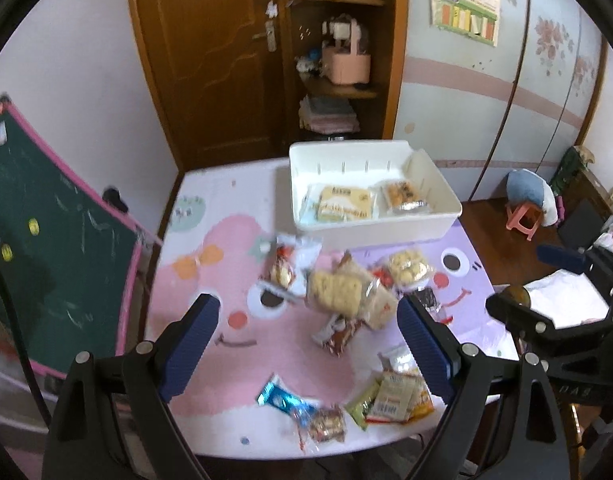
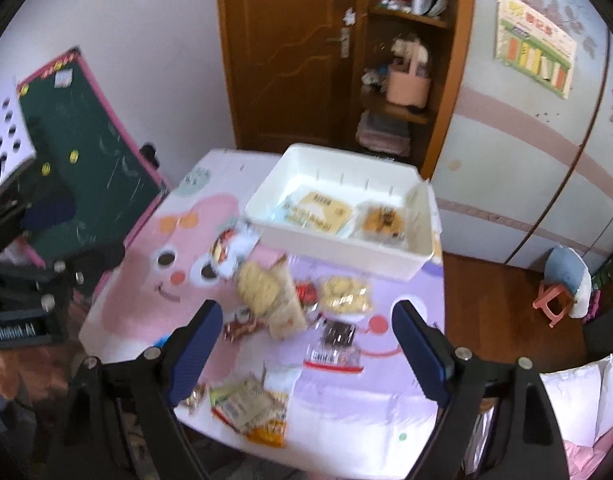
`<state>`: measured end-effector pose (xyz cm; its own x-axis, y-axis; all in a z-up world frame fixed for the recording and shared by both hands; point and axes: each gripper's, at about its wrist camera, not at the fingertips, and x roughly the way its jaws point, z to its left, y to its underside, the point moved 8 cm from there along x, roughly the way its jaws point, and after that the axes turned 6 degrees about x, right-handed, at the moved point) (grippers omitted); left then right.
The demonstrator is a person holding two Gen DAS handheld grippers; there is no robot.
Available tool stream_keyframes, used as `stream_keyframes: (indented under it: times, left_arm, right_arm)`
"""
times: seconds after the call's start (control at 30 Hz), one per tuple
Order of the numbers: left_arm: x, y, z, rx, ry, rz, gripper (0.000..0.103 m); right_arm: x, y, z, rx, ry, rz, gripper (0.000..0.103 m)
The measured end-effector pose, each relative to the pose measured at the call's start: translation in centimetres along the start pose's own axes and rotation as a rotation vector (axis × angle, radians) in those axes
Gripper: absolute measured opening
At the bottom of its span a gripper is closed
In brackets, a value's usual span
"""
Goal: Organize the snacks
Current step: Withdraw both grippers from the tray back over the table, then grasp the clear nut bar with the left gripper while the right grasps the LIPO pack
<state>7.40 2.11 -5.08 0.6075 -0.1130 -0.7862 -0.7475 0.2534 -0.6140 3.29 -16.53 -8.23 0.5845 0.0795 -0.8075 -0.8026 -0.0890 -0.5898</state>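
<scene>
Sorting under way, part done: two flat packets, a yellow-and-white biscuit pack (image 1: pixel 338 203) and a clear-wrapped brown pastry (image 1: pixel 404 196), already lying in the white rectangular plastic bin (image 1: pixel 446 196), well beyond the fingertips in both views.

Left gripper (image 1: pixel 308 326): fingers spread wide, nothing between the pads. Heap of loose snack packets (image 1: pixel 338 292) just ahead of and between the fingers on the pink-and-purple cartoon table mat (image 1: pixel 210 240).

Right gripper (image 2: pixel 306 332): fingers likewise spread, empty. Dark-filled clear packet with red-edged label (image 2: pixel 336 342) between the fingertips, below them.

Further flat packets (image 1: pixel 394 400) near the mat's front edge, beside the left gripper's right-hand finger.

Judged step: approach for the next pick. Next move calls for descent onto a single packet, closure across its short side, then carriage forward to the bin.
</scene>
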Motion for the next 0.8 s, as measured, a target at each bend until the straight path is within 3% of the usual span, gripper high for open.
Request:
stream_keyframes:
  times: [0.23, 0.53, 0.8]
  left_arm:
    - [3.1, 6.1, 1.2, -0.059, -0.010, 0.114, 0.090]
    - [8.5, 14.6, 1.7, -0.149, 0.044, 0.287, 0.090]
    - [11.2, 18.4, 1.0, -0.153, 0.064, 0.355, 0.090]
  right_arm:
    - [2.9, 5.4, 0.7, -0.009, -0.033, 0.115, 0.081]
    - [7.6, 11.9, 1.4, 0.009, -0.090, 0.292, 0.069]
    - [11.3, 15.7, 2.1, 0.062, -0.133, 0.410, 0.067]
